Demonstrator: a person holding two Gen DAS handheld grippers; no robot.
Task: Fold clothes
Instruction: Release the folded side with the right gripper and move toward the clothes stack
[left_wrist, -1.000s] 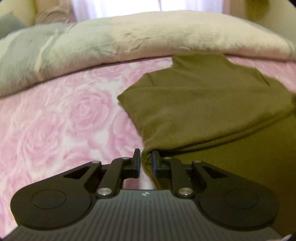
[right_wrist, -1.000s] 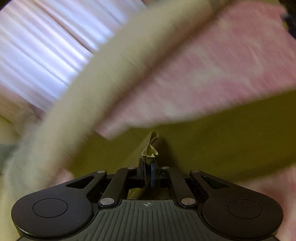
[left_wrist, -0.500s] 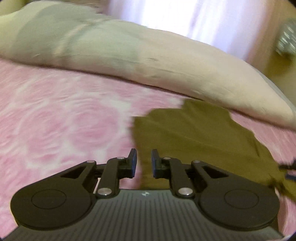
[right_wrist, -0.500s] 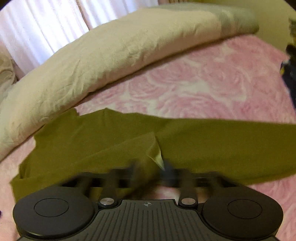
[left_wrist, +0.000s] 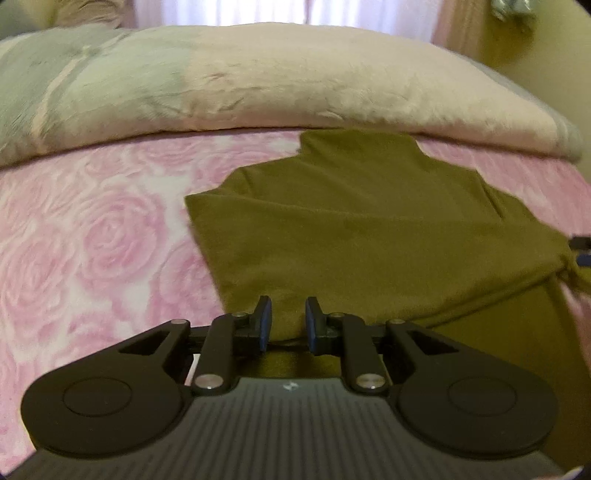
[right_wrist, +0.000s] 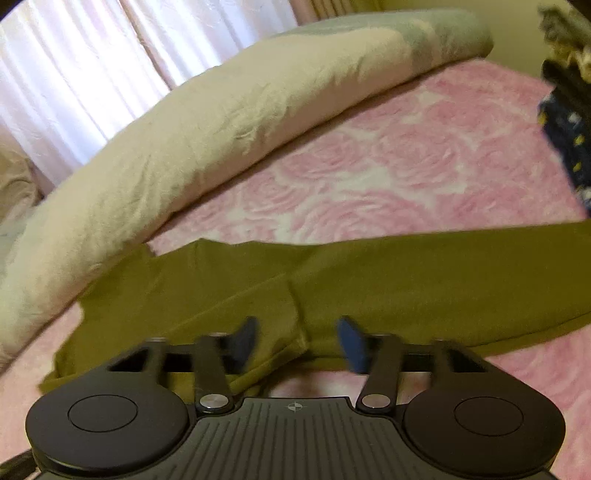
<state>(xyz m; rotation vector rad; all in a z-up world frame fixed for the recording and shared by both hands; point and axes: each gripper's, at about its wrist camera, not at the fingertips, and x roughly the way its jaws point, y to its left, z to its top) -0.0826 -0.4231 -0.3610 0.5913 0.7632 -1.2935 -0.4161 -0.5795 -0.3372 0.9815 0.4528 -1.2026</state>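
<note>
bed: pink rose-patterned cover (left_wrist: 92, 251) | cream-grey duvet (left_wrist: 258, 85) | backlit white curtains (right_wrist: 74, 74) | yellowish wall (left_wrist: 546, 66)

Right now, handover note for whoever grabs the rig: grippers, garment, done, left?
Left gripper: jaws opening, over the olive garment's near edge, nothing pinched.
Right gripper: jaws closing, a fabric fold between them, not pressed.
Garment lies on the pink rose bedspread, neck toward the rolled duvet, one sleeve stretched sideways.
Done: one side looks folded in.
Left: sleeve, remaining folds.
</note>
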